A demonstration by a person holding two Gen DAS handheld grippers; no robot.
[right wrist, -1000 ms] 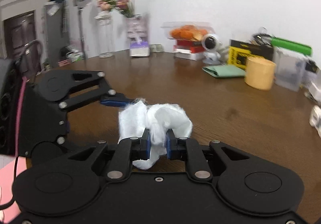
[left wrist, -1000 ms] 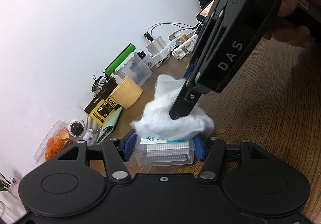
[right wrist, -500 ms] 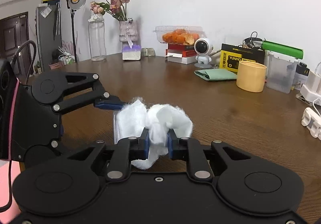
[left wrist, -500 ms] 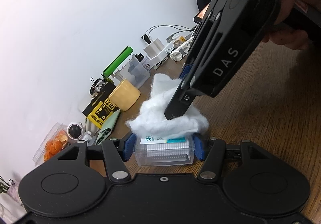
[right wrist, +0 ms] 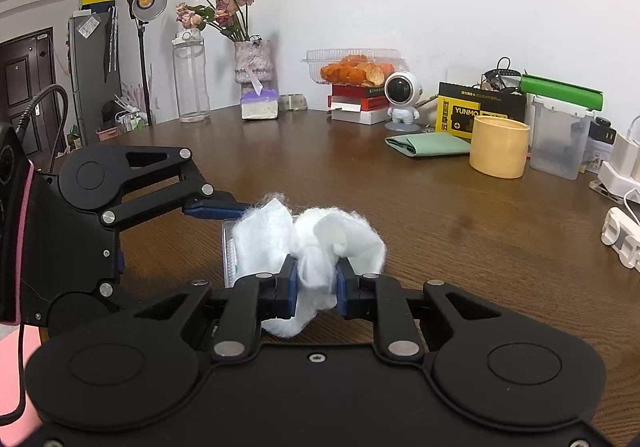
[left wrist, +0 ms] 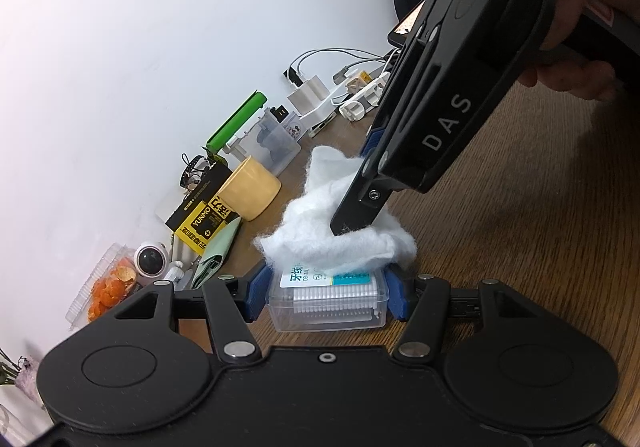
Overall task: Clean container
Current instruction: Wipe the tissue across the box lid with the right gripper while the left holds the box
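One clear container [left wrist: 328, 303] is clamped between the left tongs [left wrist: 326, 289]; atop it, one white wad [right wrist: 316, 243] is pinched by the slightly loosened right tongs [right wrist: 316, 285].

A home: flower vase [right wrist: 253, 59], fridge [right wrist: 90, 71], cluttered wooden table [right wrist: 440, 207].

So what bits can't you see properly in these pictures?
- Lid of the clear container, left wrist view: the white cloth covers most of it, so dirt cannot be judged.
- Container in the right wrist view: only an edge shows beside the cloth.
- Label print: too small and partly covered.
- Person's hand: cut off by the picture edge.
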